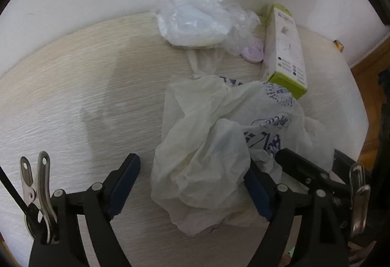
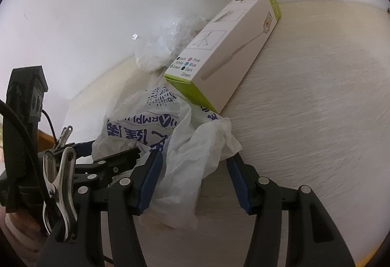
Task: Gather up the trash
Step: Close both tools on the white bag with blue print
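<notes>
A crumpled white tissue (image 1: 202, 145) lies on a thin white plastic bag with blue print (image 1: 270, 125) on the pale wooden table (image 1: 73, 96). My left gripper (image 1: 192, 169) stands open around the tissue: its right pad touches the paper and its left pad is clear of it. In the right wrist view the tissue (image 2: 195, 145) and printed bag (image 2: 136, 125) sit between the jaws of my right gripper (image 2: 196, 157), which is open; the left pad rests against the bag and a gap shows at the right pad. The two grippers are close together over the same heap.
A long white and lime-green box (image 1: 285, 47) (image 2: 231, 47) lies just behind the heap. A clear plastic bundle (image 1: 195, 20) (image 2: 165, 47) and a small pink object (image 1: 253, 51) sit against the white wall. The table edge (image 1: 360, 120) is at the right.
</notes>
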The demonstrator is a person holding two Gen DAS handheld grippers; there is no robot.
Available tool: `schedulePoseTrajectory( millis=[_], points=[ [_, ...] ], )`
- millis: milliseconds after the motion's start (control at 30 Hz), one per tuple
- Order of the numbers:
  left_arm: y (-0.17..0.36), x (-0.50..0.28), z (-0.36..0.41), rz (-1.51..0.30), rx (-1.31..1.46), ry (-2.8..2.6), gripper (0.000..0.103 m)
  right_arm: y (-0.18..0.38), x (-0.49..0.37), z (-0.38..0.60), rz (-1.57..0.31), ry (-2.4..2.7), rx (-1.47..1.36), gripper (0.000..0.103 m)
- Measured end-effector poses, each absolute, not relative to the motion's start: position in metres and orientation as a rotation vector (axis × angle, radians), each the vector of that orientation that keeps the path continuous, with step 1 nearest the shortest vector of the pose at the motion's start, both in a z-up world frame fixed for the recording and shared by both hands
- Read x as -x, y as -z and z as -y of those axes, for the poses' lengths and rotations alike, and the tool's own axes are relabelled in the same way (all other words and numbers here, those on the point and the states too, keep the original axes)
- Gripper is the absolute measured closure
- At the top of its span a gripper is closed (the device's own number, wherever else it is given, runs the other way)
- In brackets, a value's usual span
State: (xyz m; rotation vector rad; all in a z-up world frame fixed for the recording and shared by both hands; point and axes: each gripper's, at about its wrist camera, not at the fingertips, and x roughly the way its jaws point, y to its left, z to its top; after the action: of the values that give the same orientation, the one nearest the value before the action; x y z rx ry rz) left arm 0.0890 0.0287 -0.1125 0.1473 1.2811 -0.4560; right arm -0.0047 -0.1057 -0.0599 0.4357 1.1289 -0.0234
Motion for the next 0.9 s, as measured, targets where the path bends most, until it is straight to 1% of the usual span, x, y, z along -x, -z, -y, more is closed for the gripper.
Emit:
schedulePoseTrajectory(
  millis=[67, 133, 167, 200, 233, 267, 300, 333, 367, 433, 533, 900],
  points=[
    [0.112, -0.087, -0.030, -1.270, -0.148, 0.464, 0.023, 0.062, 0.003, 0.104, -1.136, 0.030, -0.420, 0.047],
    [0.112, -0.085, -0.027, -1.264, -0.137, 0.474, 0.030, 0.056, 0.004, 0.101, -1.150, 0.041, -0.405, 0.047],
    [0.111, -0.084, -0.027, -1.263, -0.128, 0.482, 0.033, 0.053, 0.005, 0.099, -1.155, 0.047, -0.401, 0.054],
    [0.110, -0.082, -0.028, -1.263, -0.120, 0.491, 0.039, 0.051, 0.005, 0.098, -1.158, 0.050, -0.402, 0.060],
    [0.110, -0.081, -0.028, -1.266, -0.116, 0.498, 0.044, 0.053, 0.005, 0.097, -1.165, 0.042, -0.417, 0.070],
    [0.109, -0.080, -0.029, -1.265, -0.116, 0.504, 0.047, 0.054, 0.004, 0.096, -1.170, 0.036, -0.427, 0.075],
    [0.109, -0.078, -0.029, -1.262, -0.118, 0.509, 0.053, 0.055, 0.005, 0.095, -1.174, 0.032, -0.433, 0.078],
    [0.109, -0.076, -0.029, -1.259, -0.118, 0.511, 0.056, 0.055, 0.005, 0.093, -1.180, 0.025, -0.432, 0.083],
    [0.107, -0.075, -0.030, -1.254, -0.115, 0.512, 0.058, 0.055, 0.005, 0.091, -1.183, 0.020, -0.429, 0.086],
    [0.104, -0.072, -0.034, -1.248, -0.104, 0.518, 0.066, 0.053, 0.006, 0.086, -1.182, 0.002, -0.418, 0.089],
    [0.098, -0.067, -0.042, -1.240, -0.085, 0.522, 0.071, 0.049, 0.004, 0.078, -1.179, -0.020, -0.404, 0.091],
    [0.074, -0.053, -0.092, -1.217, -0.032, 0.479, 0.073, 0.032, -0.011, 0.036, -1.173, -0.134, -0.356, 0.091]
  ],
)
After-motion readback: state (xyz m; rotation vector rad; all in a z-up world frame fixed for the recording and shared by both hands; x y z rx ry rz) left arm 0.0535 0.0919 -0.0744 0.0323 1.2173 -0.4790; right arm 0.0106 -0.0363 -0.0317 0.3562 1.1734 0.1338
